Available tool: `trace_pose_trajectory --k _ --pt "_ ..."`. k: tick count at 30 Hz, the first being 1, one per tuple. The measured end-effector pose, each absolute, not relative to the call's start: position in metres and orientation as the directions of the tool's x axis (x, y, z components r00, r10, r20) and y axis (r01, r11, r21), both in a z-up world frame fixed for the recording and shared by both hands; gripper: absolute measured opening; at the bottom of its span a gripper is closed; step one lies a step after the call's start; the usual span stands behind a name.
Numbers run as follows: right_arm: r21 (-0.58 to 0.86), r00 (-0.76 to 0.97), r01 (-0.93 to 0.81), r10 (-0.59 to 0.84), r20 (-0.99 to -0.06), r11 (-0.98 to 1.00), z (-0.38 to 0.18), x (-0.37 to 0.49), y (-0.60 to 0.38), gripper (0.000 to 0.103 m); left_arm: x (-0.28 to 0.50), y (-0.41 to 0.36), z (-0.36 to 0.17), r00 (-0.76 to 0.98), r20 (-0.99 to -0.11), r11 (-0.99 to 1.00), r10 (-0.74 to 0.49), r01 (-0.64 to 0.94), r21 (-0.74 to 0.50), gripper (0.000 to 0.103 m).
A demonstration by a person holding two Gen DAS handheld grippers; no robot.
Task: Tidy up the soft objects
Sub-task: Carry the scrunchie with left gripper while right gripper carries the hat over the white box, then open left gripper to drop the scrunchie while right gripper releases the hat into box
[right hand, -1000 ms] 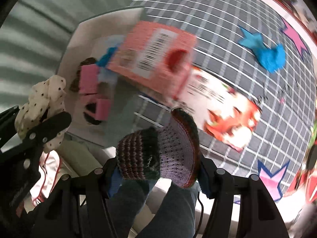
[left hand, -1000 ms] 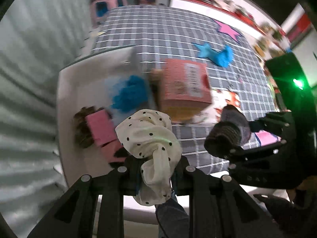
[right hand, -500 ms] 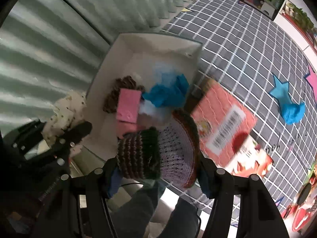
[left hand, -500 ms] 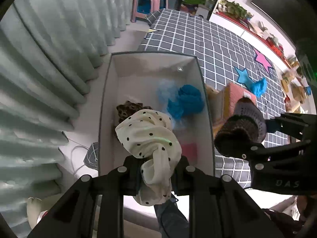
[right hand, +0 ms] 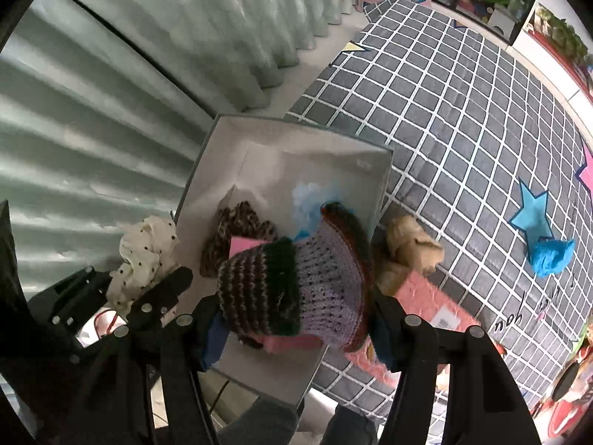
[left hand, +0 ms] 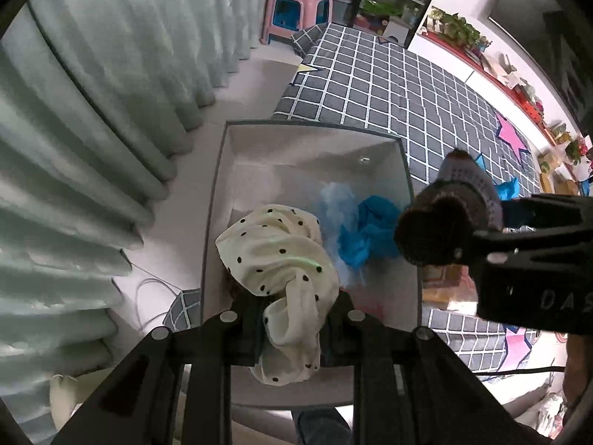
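Observation:
My left gripper (left hand: 292, 319) is shut on a cream polka-dot scrunchie (left hand: 278, 256) and holds it above the near part of a grey storage box (left hand: 315, 133). My right gripper (right hand: 296, 319) is shut on a striped knitted sock (right hand: 296, 282), held over the box's right side (right hand: 374, 193); it also shows in the left wrist view (left hand: 452, 218). Inside the box lie blue cloths (left hand: 367, 230), a leopard-print scrunchie (right hand: 237, 226) and pink items (right hand: 244, 244). The left gripper with the scrunchie (right hand: 144, 256) sits left of the box in the right wrist view.
The box stands on the floor between pale green curtains (left hand: 92, 111) and a grey checked mat (left hand: 407, 85). On the mat lie a pink box (right hand: 426, 296), a beige soft item (right hand: 411, 244) and a blue cloth (right hand: 552, 256). A pink stool (left hand: 296, 11) stands at the back.
Both grippers have risen and swung left, from over the mat and pink box to over the grey storage box. Each still holds its item.

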State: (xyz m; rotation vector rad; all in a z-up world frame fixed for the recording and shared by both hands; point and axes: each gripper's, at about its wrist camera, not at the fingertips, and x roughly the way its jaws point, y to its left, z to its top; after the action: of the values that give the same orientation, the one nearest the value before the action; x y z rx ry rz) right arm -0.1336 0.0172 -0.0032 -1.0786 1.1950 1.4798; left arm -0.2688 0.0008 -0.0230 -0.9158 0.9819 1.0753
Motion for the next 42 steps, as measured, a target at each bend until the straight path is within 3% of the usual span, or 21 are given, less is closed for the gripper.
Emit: trace_pose_trajectory --k 42 --pt "0.199 -0.205 -0.977 0.085 -0.975 -0.08 -0.027 -0.129 0.056 0.064 -0.255 0.037 -0.056 0.175 -0.968 0.222 0.18 -0.966 -0.134 0.025"
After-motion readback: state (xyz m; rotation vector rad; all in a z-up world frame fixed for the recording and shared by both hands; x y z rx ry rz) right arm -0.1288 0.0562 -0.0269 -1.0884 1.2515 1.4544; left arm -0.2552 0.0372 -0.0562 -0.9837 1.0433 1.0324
